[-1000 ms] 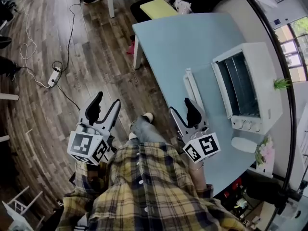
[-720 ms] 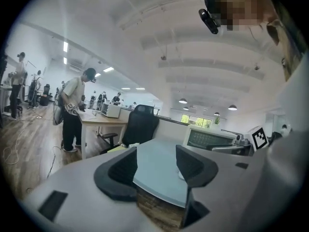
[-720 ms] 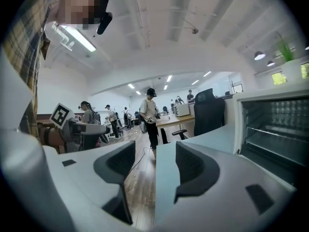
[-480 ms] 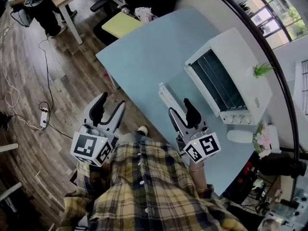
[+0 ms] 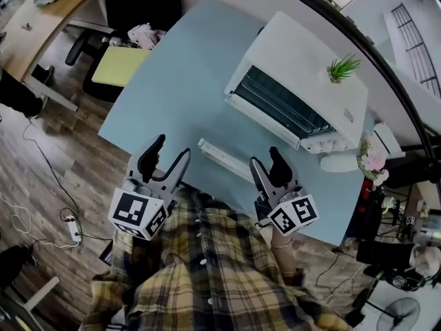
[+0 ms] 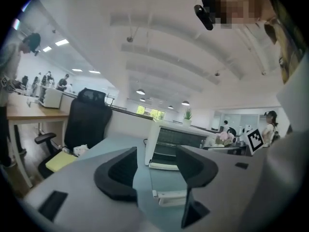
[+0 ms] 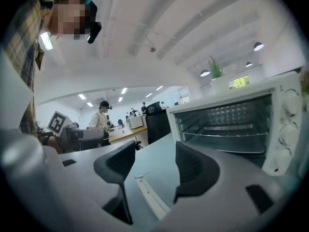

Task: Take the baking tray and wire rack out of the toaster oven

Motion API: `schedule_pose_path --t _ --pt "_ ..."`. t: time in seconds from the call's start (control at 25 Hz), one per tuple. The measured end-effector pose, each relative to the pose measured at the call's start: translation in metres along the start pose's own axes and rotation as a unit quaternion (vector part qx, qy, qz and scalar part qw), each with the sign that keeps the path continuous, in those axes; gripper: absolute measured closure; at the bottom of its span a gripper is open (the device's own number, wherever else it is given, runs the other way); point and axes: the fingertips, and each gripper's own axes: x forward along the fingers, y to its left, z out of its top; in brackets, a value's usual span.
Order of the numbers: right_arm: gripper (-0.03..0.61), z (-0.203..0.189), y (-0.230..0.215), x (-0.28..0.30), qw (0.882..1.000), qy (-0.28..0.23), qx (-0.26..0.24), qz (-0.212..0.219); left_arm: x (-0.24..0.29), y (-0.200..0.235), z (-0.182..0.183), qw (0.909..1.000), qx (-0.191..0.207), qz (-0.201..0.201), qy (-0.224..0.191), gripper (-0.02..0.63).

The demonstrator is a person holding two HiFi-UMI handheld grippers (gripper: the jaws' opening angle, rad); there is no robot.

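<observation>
A white toaster oven [image 5: 303, 67] stands at the far side of the pale blue table [image 5: 172, 95], its door folded down with the white handle bar [image 5: 224, 158] nearest me. The right gripper view looks into the oven [image 7: 231, 124], where a wire rack [image 7: 227, 135] spans the cavity; I cannot make out the baking tray. My left gripper [image 5: 171, 150] is open and empty above the table's near edge, left of the handle. My right gripper [image 5: 267, 158] is open and empty just right of the handle. In the gripper views, neither the left gripper [image 6: 157, 166] nor the right gripper [image 7: 154, 163] touches the oven [image 6: 176, 144].
A small potted plant [image 5: 342, 67] sits on the oven's top. Pink flowers [image 5: 372, 161] and a white dish [image 5: 337, 161] lie to the oven's right. A black office chair [image 6: 89, 124] with a yellow seat [image 5: 120, 64] stands at the table's left end. People work at distant desks.
The head view has swung, so the table and oven have moved from the right to the middle of the frame. Both grippers stay open, now over the table's near edge by the door handle.
</observation>
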Motion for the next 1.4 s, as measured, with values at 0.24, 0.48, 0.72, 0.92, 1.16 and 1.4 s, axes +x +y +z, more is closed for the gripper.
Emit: schedule_pose_path --t 0.24,0.48,0.72,0.92,1.16,1.4 --pt "0.334 0.007 -0.042 0.004 0.992 -0.044 0.058 -0.105 0.063 -0.016 0.006 0.9919 0.002 -0.122 0.033 0.371" --pt "0.334 0.011 -0.066 -0.008 0.977 -0.083 0.082 -0.177 0.102 -0.042 -0.006 0.9744 -0.013 -0.213 0.07 0.377" --pt "0.334 0.014 -0.082 -0.025 0.969 -0.103 0.105 -0.2 0.133 -0.067 -0.011 0.9667 -0.051 -0.24 0.073 0.379" --pt "0.334 0.014 -0.104 -0.036 0.957 -0.132 0.152 -0.209 0.153 -0.088 -0.012 0.9637 -0.091 -0.242 0.067 0.379" --pt "0.334 0.012 -0.125 -0.032 0.952 -0.139 0.19 -0.196 0.178 -0.097 -0.013 0.9585 -0.154 -0.233 0.056 0.39" --pt "0.334 0.006 -0.147 -0.021 0.944 -0.151 0.24 -0.17 0.204 -0.09 -0.022 0.9509 -0.231 -0.203 0.036 0.402"
